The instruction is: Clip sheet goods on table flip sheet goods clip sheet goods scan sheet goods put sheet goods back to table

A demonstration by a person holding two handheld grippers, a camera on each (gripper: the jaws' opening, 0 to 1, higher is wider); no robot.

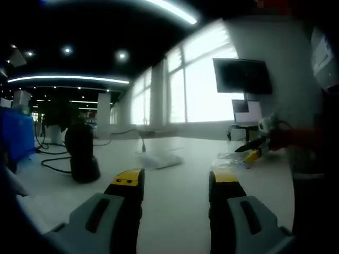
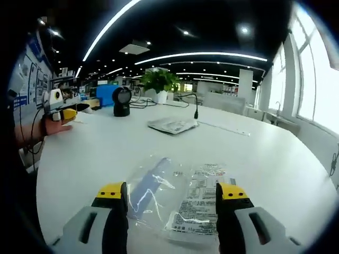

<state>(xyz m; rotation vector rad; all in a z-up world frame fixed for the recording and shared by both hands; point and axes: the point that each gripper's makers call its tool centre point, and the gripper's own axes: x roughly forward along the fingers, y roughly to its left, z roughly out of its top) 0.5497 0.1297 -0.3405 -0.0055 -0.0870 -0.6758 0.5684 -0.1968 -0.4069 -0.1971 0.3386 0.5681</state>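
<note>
In the right gripper view a clear plastic packet (image 2: 175, 193) with a blue item and a printed label lies flat on the white table (image 2: 275, 159), just ahead of my right gripper (image 2: 172, 198), which stands open above its near edge. A second wrapped packet (image 2: 172, 125) lies farther back. In the left gripper view my left gripper (image 1: 177, 182) is open over bare table, with that wrapped packet (image 1: 161, 159) ahead. The right gripper (image 1: 253, 150) shows at the right over the clear packet (image 1: 233, 157). The left gripper (image 2: 64, 114) appears at the left of the right gripper view.
A black scanner (image 1: 80, 153) on a stand sits at the left of the table, also seen far back as the scanner (image 2: 122, 101). Cables (image 1: 53, 164) trail beside it. A monitor (image 1: 242, 75) and laptop (image 1: 247, 112) stand by the windows. A potted plant (image 2: 159, 84) stands behind.
</note>
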